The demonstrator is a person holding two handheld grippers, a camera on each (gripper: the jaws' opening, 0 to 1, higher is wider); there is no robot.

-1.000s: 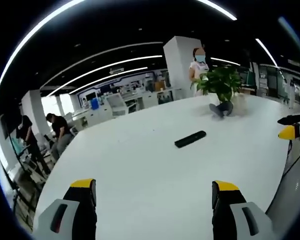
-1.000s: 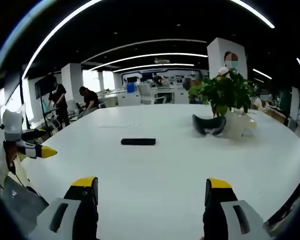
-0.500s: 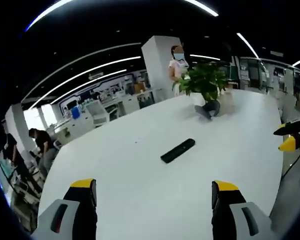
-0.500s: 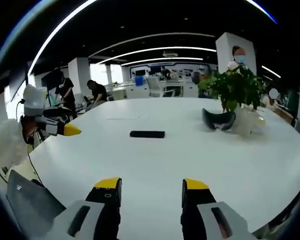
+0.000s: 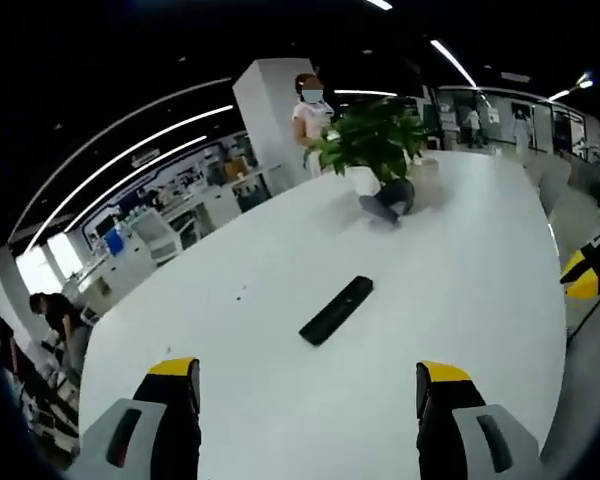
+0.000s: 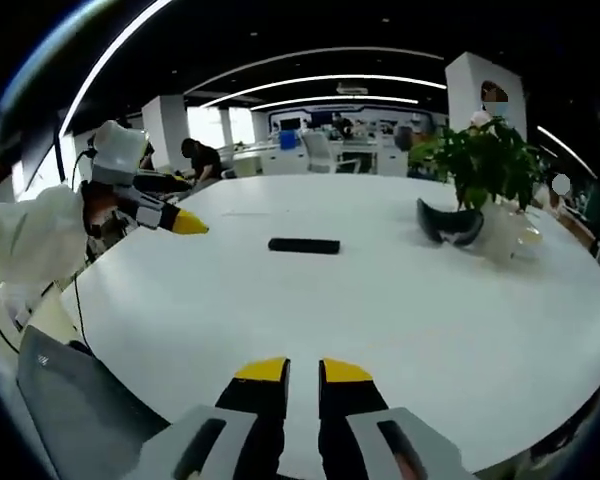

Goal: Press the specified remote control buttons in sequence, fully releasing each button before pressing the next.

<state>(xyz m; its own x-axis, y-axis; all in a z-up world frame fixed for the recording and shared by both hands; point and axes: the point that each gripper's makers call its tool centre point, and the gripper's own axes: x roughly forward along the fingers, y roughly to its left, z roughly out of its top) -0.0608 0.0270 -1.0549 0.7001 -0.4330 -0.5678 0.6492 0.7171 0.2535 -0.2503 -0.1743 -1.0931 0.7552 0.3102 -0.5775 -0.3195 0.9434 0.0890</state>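
So, the slim black rectangular remote control (image 5: 336,309) lies flat on the big white rounded counter (image 5: 460,280), out toward the middle, well apart from both tools. In the right gripper view it (image 6: 303,245) sits crosswise, far from the near edge. No tool touches it.

The left tool (image 5: 308,400) hovers over the near edge with its yellow-tipped jaws spread wide, holding nothing. In the right gripper view it (image 6: 185,223) comes in from the left, held in a white sleeve (image 6: 25,245); it's near the remote but apart. The right tool (image 6: 302,372) has its jaws pinched nearly together with nothing between them, which looks like a poking posture. Its yellow tip (image 5: 583,282) shows at the far right of the left gripper view.

Beyond the remote: a leafy green potted plant (image 6: 485,165) with a dark curved headset-like thing (image 6: 450,224) at its base, well apart from the remote.

Judgement: this is the approach, and no button is pressed yet. To do it well, bring the pinched right tool over the remote and come straight down on one button with the tip. Buttons are too small to read here, so get closer first. The remote is light and may slide or tip on the smooth counter, so the spread left tool could steady one end. Lift fully clear before the next press.
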